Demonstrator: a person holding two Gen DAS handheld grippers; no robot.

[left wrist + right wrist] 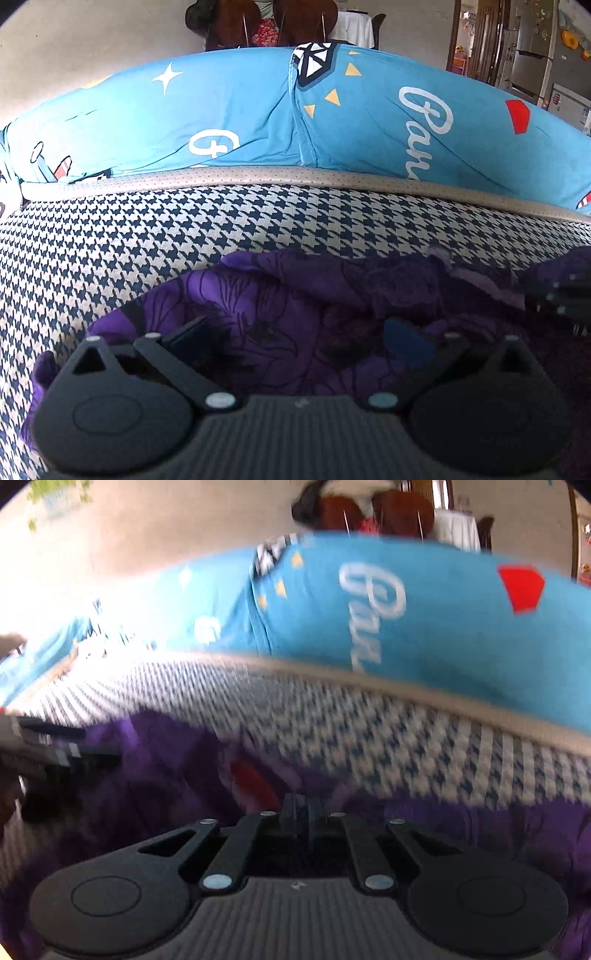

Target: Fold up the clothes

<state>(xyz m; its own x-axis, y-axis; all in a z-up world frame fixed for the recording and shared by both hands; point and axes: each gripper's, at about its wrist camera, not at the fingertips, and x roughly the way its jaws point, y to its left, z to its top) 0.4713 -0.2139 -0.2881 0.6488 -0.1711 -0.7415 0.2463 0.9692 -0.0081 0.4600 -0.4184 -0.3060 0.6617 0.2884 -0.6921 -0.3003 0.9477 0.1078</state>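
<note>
A purple garment (280, 325) with a dark flower print lies bunched on a houndstooth-patterned surface (184, 236), black and white, which looks like an upholstered seat or mattress edged with a pale perforated trim (258, 175). Beyond that trim, on the far side, spreads a bright blue sheet (240, 110) printed with white script, stars, yellow triangles and a red shape.

In the left wrist view the left gripper (295, 343) sits low over the near part of the purple cloth. Its fingers (188, 332) stand well apart, with the cloth spread under and between them; the pads do not press on it. At the right edge of this view a dark part of the other tool shows, blurred.

In the right wrist view, which is smeared by motion, the right gripper (301, 805) has its fingers (291, 805) brought together at the centre. Purple cloth (177, 775) surrounds their tips, but the blur hides whether a fold is pinched between them. A red patch (255, 779) shows on the cloth just left of the tips. The left tool appears dark at the left edge.

Far behind, dark wooden chairs (258, 22) and a fridge (532, 48) stand in the room.
</note>
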